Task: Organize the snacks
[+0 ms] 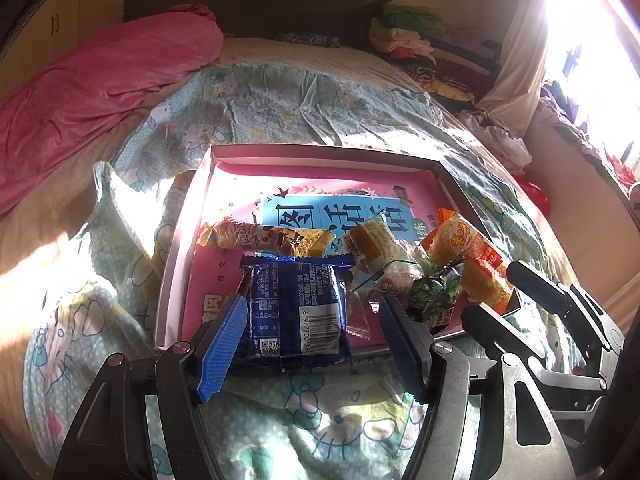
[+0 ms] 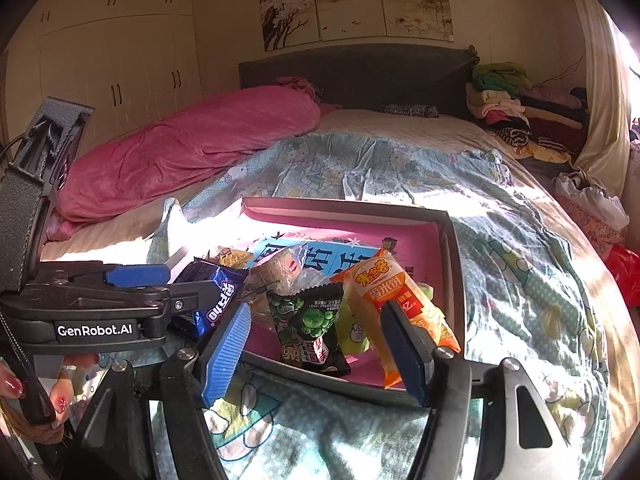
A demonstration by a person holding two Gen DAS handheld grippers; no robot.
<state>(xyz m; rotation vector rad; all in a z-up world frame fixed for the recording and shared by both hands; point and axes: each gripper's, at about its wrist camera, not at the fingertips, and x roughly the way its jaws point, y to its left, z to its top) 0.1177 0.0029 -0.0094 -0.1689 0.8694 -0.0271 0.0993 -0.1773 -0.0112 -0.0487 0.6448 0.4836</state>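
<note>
Nearest, the left gripper (image 1: 310,344) stands open, its ribbed blue pads either side of a dark blue foil biscuit packet (image 1: 298,312) without pressing it. The packet lies across the near rim of a shallow grey cardboard box lid (image 1: 320,151), overhanging toward the gripper.

To its right, the right gripper (image 2: 316,350) is also open and holds nothing. Between its jaws lies a black-and-green pea snack packet (image 2: 314,330); an orange rice-cracker packet (image 2: 394,292) leans against its right finger. Whether they touch is unclear.

Just beyond both grippers, more snacks are heaped at the lid's near end on a pink book cover (image 1: 320,184): a long yellow wrapper (image 1: 264,236) and a clear wrapped sweet (image 1: 370,242). Beyond lies the patterned quilt (image 1: 280,100) on a bed.

The packets look freshly set down. The blue packet likely needs nudging fully inside, by its flat middle.
</note>
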